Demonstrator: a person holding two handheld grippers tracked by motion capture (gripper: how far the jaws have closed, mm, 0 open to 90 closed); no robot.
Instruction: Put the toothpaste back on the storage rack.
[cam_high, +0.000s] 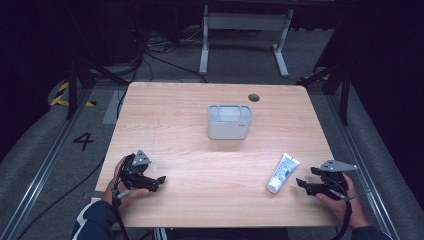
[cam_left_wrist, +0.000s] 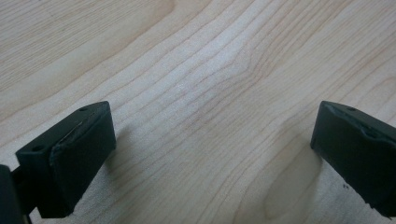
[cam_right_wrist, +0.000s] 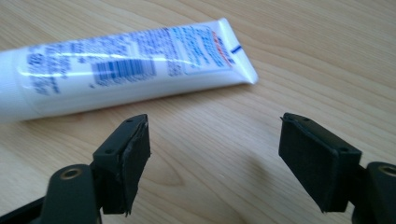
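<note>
A white tube with blue print (cam_high: 283, 172) lies flat on the wooden table (cam_high: 200, 150) at the front right, its cap toward the front edge. My right gripper (cam_high: 300, 184) is just right of the tube, apart from it, jaws open with nothing between them. In the right gripper view the tube (cam_right_wrist: 116, 70) lies across the table beyond the open gripper (cam_right_wrist: 215, 158). My left gripper (cam_high: 161, 179) rests low at the front left, held in a hand, open over bare wood (cam_left_wrist: 210, 116). The left gripper (cam_left_wrist: 212, 154) has its jaws spread wide.
A grey-white rectangular bin (cam_high: 229, 121) stands at the table's middle, toward the back. A dark round hole (cam_high: 254, 97) sits near the back edge. A white desk frame (cam_high: 245, 35) and cables are on the floor behind.
</note>
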